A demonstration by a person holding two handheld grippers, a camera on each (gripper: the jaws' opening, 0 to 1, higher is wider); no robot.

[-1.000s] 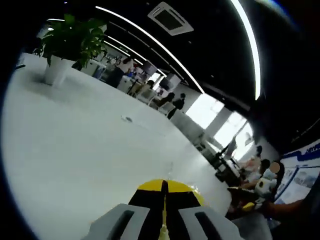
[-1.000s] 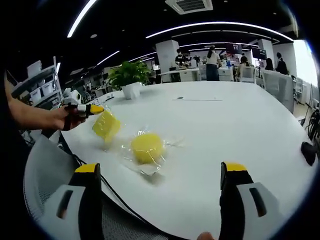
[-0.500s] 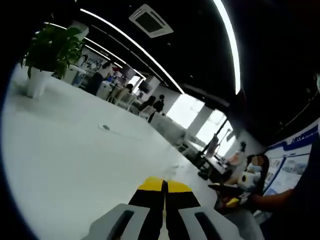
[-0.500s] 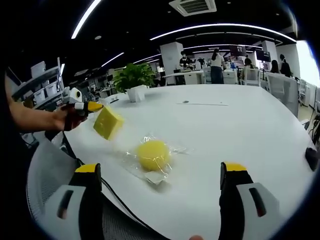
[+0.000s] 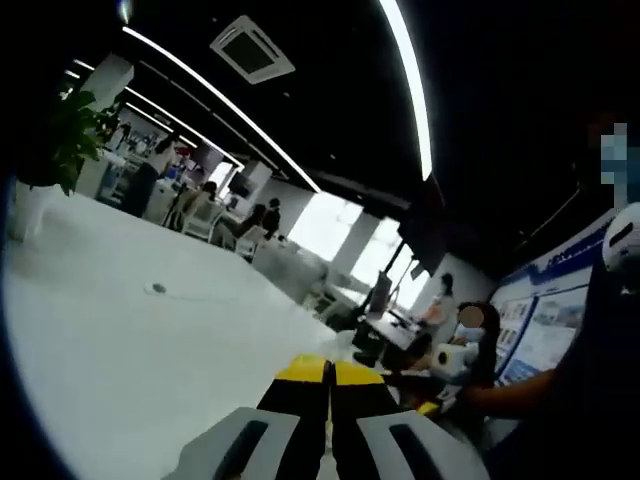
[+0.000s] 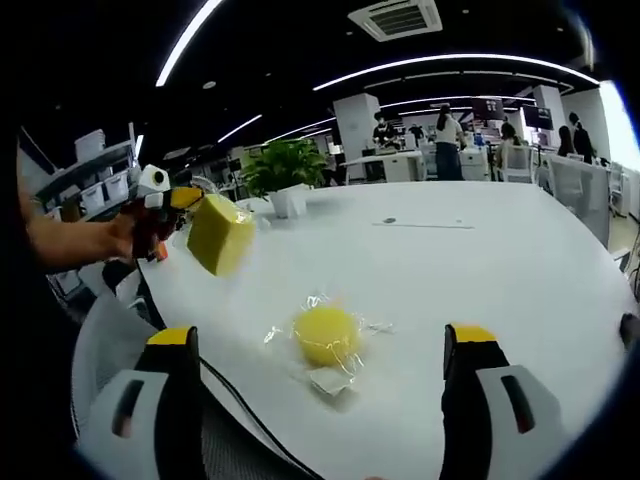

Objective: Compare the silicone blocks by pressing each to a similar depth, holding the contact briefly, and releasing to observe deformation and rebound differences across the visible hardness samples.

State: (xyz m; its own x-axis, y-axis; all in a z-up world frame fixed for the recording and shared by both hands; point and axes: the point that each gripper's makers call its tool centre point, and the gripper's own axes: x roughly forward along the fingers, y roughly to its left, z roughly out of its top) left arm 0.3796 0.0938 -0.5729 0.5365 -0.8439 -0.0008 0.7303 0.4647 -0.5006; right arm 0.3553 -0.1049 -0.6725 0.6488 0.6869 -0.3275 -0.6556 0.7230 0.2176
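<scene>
A yellow square silicone block (image 6: pixel 220 235) in clear wrap hangs in the air over the left end of the white table (image 6: pixel 500 260). My left gripper (image 6: pixel 172 200), held by a hand, is shut on its upper corner. In the left gripper view its yellow-tipped jaws (image 5: pixel 328 371) are pressed together, and the block itself is hidden there. A round yellow silicone block (image 6: pixel 325 335) in crinkled clear wrap lies on the table near the front edge. My right gripper (image 6: pixel 320 338) stands open, its two jaws wide apart on either side of the round block and nearer than it.
A potted plant (image 6: pixel 285 175) stands at the table's far left, also in the left gripper view (image 5: pixel 60 140). A grey mesh chair (image 6: pixel 105 340) and a dark cable run along the near table edge. People sit at desks far behind.
The left gripper has lifted the square block higher and a little toward the right gripper's camera. The round block has stayed put; both views have shifted.
</scene>
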